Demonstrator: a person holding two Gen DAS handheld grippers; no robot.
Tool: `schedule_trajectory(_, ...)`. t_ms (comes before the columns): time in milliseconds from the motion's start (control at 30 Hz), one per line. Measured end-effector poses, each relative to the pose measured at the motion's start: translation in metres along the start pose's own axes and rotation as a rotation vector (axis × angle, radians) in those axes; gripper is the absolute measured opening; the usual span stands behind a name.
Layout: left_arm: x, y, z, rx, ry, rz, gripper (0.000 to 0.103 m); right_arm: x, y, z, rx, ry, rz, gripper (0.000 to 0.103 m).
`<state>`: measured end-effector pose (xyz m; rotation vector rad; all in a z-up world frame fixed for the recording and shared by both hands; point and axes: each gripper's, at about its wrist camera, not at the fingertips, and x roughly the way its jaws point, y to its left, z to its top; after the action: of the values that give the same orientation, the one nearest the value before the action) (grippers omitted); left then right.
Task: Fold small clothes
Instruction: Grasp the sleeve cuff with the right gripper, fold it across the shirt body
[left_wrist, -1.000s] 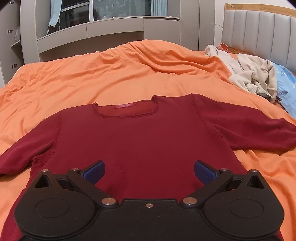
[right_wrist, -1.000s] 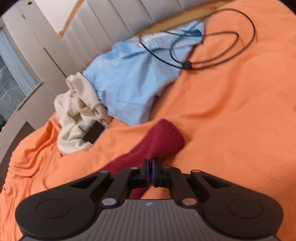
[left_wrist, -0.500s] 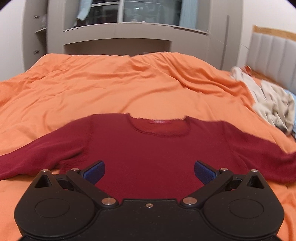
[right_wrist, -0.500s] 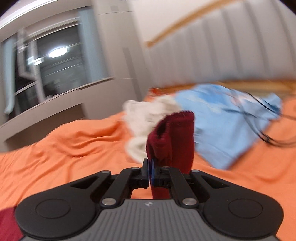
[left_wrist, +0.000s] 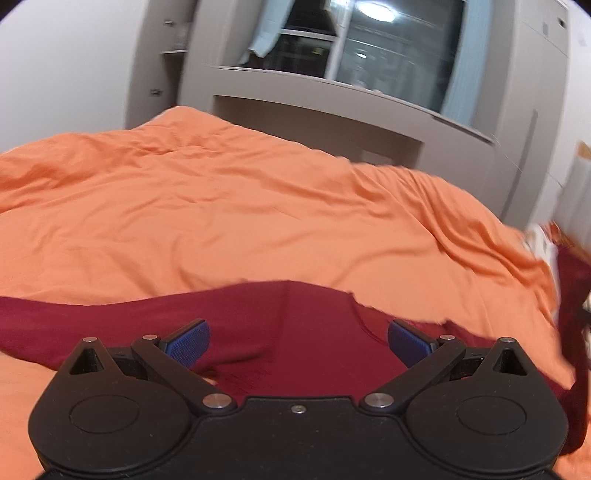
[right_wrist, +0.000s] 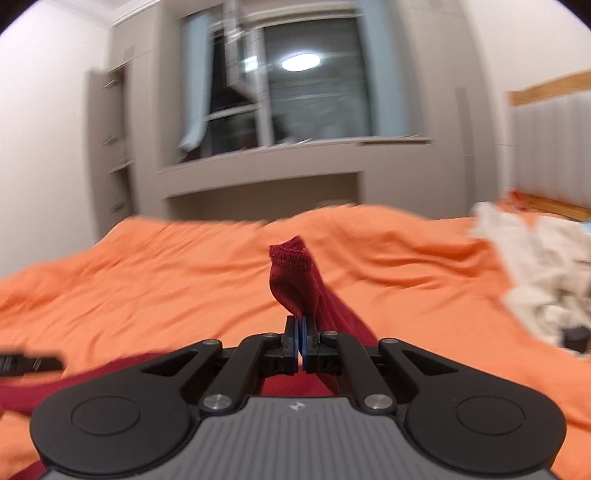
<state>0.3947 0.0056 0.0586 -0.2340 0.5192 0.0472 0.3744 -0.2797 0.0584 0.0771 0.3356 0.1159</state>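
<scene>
The dark red top (left_wrist: 295, 332) lies spread on the bed, directly in front of and under the left gripper (left_wrist: 298, 341), with one sleeve stretched flat to the left of it. The other sleeve (right_wrist: 295, 280) is lifted off the bed: the right gripper (right_wrist: 300, 334) has its jaws pressed together on it, and the cuff stands up just ahead of the fingertips. I judge that this sleeve is held up so that it can be carried across the body of the top for the first fold. The left gripper has its jaws wide apart, and its blue pads (left_wrist: 186, 341) hold nothing; they hover just over the chest, perhaps ready to press the cloth down. Around lies the orange bedcover (left_wrist: 221, 206), and to the right of the right gripper a pile of pale clothes (right_wrist: 535, 266).
</scene>
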Motion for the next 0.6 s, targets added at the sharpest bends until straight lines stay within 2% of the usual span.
schedule_trajectory(167,0.003,0.018,0.007,-0.038,0.004,0.006,0.103,0.021,0.054,-0.031,-0.095,0.097,0.097,0.002)
schedule_trajectory(367,0.006,0.025,0.004,-0.032,0.021,0.008,0.103,0.028,0.089,-0.064,-0.164,0.218,0.158,0.003)
schedule_trajectory(433,0.008,0.026,0.002,-0.028,0.028,0.009,0.102,0.030,0.098,-0.071,-0.168,0.261,0.182,0.006)
schedule_trajectory(533,0.014,0.028,0.000,-0.031,0.047,0.000,0.102,0.022,0.097,-0.076,-0.170,0.317,0.230,0.019)
schedule_trajectory(600,0.018,0.028,-0.002,-0.039,0.069,-0.011,0.103,0.013,0.095,-0.077,-0.190,0.328,0.257,0.049)
